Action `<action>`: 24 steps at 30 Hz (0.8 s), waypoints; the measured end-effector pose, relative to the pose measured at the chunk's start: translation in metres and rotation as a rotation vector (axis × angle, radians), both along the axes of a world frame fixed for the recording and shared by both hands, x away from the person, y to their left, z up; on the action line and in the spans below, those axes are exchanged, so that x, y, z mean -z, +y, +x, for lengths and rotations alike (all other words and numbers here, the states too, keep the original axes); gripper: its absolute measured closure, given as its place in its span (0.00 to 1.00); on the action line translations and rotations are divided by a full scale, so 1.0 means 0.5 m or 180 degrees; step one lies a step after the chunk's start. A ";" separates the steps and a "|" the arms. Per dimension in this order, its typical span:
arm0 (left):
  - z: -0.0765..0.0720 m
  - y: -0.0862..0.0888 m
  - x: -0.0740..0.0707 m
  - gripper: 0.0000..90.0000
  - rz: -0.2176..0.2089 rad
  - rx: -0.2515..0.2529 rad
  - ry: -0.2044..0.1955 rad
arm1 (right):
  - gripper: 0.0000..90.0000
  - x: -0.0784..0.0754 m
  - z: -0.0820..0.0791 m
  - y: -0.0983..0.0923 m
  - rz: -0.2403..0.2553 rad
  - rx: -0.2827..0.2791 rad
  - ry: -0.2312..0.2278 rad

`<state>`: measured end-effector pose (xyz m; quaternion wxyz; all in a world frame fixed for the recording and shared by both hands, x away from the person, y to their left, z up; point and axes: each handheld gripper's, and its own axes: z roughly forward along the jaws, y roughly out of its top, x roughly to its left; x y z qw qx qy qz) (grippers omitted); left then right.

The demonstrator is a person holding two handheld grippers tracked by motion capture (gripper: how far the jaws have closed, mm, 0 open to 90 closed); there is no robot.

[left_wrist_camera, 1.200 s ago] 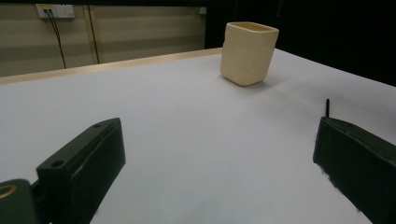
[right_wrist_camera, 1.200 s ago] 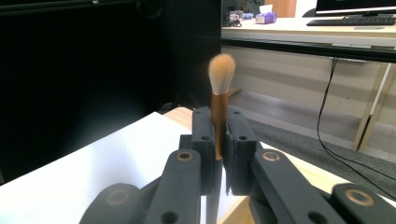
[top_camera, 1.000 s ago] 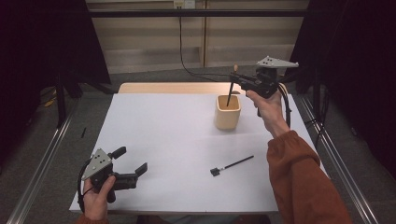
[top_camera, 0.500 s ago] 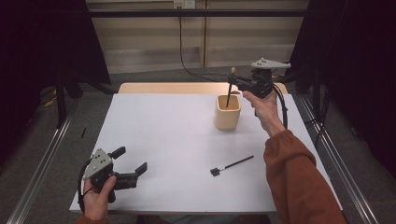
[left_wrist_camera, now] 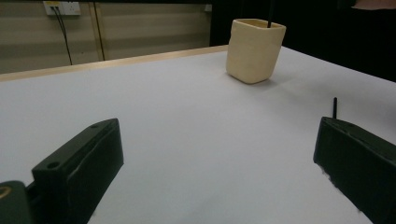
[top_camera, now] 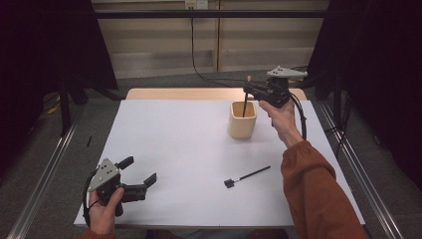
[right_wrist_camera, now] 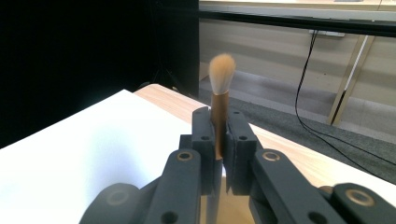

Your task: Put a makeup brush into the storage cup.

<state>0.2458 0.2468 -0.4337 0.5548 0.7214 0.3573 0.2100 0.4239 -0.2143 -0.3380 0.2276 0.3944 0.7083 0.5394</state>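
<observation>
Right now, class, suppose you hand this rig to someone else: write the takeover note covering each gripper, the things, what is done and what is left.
Right gripper: shut on a brush, bristles up, handle end down inside the cup.
Left gripper: open, holding nothing, resting at the near left of the table.
Things: cup stands upright at the far right of the white surface; a second brush lies flat nearer the person, apart from the cup.
Done: first brush is in the cup but not yet released.
Left: probably let go of it, then pick up the second brush and put it in too.
</observation>
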 end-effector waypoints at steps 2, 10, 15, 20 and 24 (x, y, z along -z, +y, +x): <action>0.000 -0.001 0.000 0.02 -0.0009 0.0006 -0.0007 | 0.93 0.004 0.000 0.000 0.0004 0.0007 0.0010; 0.000 -0.002 0.000 0.02 -0.0002 0.0020 0.0006 | 0.93 0.031 0.000 -0.001 -0.0011 0.0016 0.0073; 0.001 -0.002 0.000 0.02 0.0020 0.0037 -0.0001 | 0.93 0.044 -0.002 0.001 0.0001 0.0011 0.0098; 0.000 -0.004 0.001 0.02 0.0023 0.0047 0.0003 | 0.93 0.062 -0.002 0.001 0.0002 0.0020 0.0138; 0.001 -0.005 0.002 0.02 0.0015 0.0045 0.0011 | 0.93 0.069 -0.002 0.001 0.0011 0.0023 0.0160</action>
